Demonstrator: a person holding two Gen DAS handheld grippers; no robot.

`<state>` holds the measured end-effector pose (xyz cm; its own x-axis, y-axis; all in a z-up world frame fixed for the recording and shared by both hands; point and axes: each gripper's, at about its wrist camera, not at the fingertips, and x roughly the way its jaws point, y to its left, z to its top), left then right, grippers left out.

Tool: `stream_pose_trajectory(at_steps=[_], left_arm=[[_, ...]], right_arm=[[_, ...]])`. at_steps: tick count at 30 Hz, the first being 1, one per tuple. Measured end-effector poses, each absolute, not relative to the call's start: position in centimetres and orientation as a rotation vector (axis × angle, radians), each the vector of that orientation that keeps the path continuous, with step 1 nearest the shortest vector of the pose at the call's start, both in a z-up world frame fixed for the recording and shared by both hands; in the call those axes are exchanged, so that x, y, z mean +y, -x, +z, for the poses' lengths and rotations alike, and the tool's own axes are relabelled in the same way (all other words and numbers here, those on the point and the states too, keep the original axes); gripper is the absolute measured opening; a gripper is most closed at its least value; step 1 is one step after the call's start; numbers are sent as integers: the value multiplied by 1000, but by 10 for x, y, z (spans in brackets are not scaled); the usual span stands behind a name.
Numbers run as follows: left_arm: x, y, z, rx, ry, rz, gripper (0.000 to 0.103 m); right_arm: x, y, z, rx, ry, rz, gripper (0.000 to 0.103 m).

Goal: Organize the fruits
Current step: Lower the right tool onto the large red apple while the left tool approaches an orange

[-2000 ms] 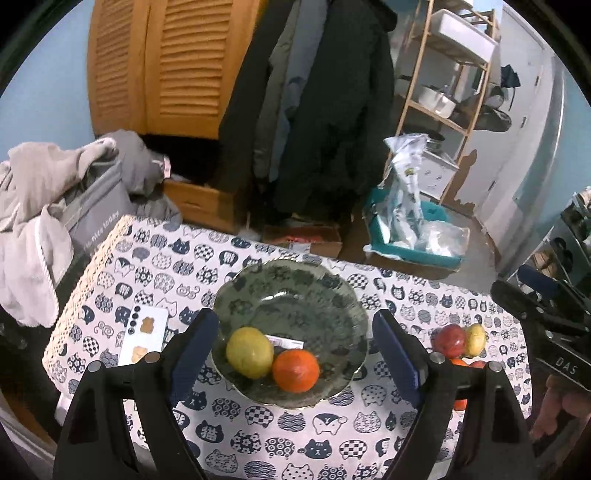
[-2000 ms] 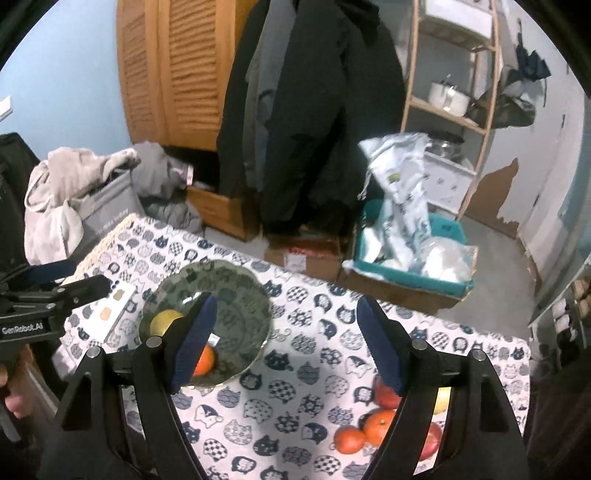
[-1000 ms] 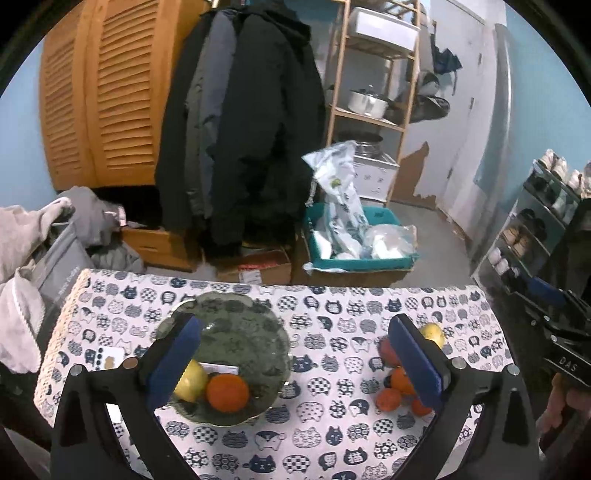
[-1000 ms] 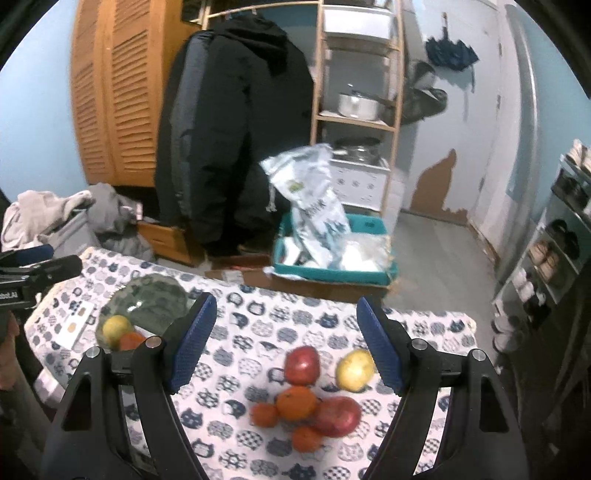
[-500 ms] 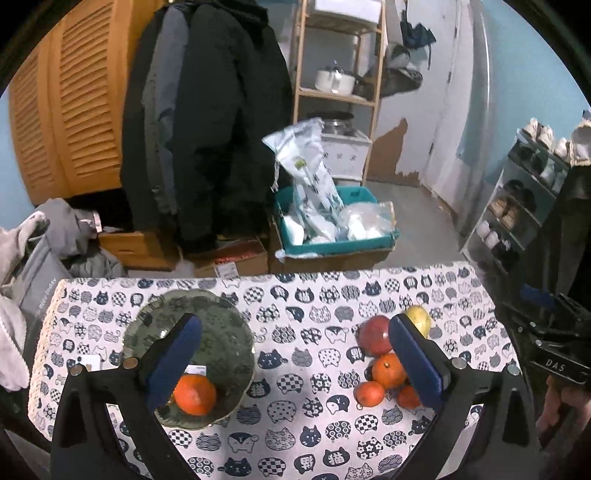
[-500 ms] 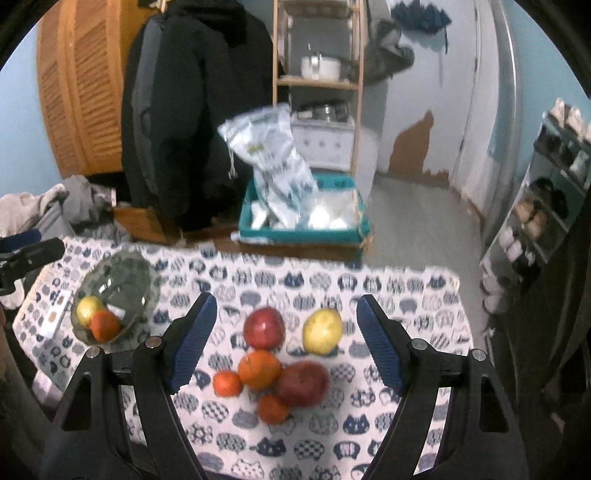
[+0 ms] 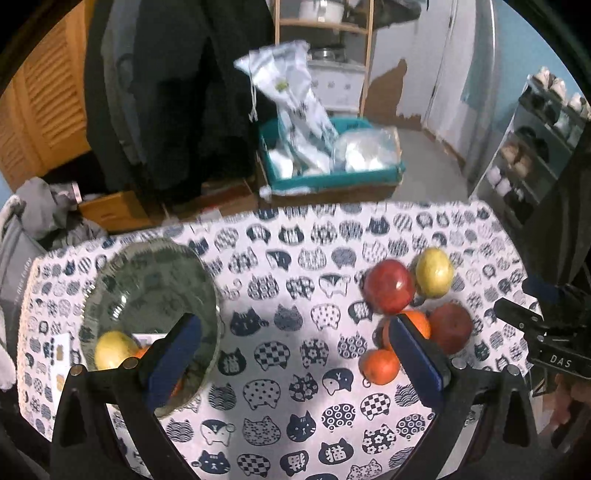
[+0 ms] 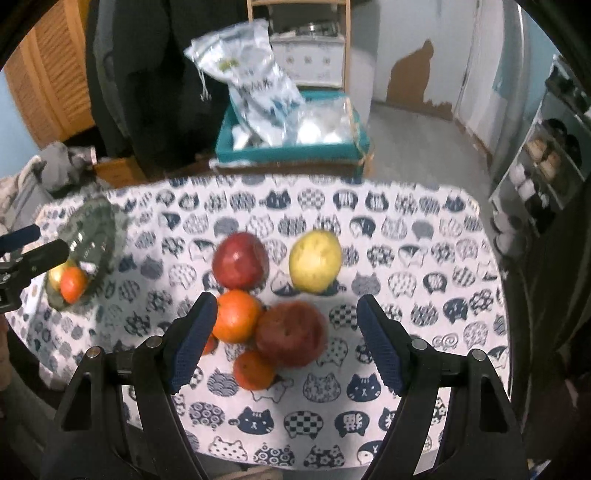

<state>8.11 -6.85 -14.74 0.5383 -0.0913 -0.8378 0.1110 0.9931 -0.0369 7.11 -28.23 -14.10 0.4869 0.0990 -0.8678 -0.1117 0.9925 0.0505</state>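
Observation:
A glass bowl (image 7: pixel 147 273) (image 8: pixel 94 230) on the left of the table holds a yellow fruit (image 7: pixel 112 343) and an orange (image 8: pixel 72 283). On the right lies a pile of loose fruit: a red apple (image 8: pixel 240 260) (image 7: pixel 388 286), a yellow fruit (image 8: pixel 314 260) (image 7: pixel 434 271), a dark red fruit (image 8: pixel 291 339) (image 7: pixel 450 326), a large orange (image 8: pixel 236 319) and smaller oranges (image 8: pixel 254 369) (image 7: pixel 380 365). My right gripper (image 8: pixel 284 343) hangs open above this pile, with the dark red fruit and large orange between its fingers but untouched. My left gripper (image 7: pixel 291 354) is open over bare cloth between bowl and pile.
The table wears a white cloth with a cat pattern (image 8: pixel 406 258). Behind its far edge stand a teal box of plastic bags (image 8: pixel 291 147), dark coats (image 7: pixel 177 92) and a wooden shelf (image 7: pixel 325 22). A shoe rack (image 7: pixel 543 129) is on the right, laundry (image 7: pixel 40 214) on the left.
Both grippers have come down toward the table and swung right. The fruit pile has grown large in the right wrist view. The bowl has slid to the left in both views.

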Motion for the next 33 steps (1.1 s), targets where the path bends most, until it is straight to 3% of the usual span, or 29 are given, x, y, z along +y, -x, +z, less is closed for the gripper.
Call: stream_pose_trajectory(at_steps=[17, 33], left_arm=[[-93, -103, -244, 1221, -36, -126, 102], [-108, -99, -252, 1250, -50, -187, 102]], right_arm=[[-283, -87, -224, 1271, 19, 136, 79], [-282, -105, -256, 1348, 46, 119, 78]])
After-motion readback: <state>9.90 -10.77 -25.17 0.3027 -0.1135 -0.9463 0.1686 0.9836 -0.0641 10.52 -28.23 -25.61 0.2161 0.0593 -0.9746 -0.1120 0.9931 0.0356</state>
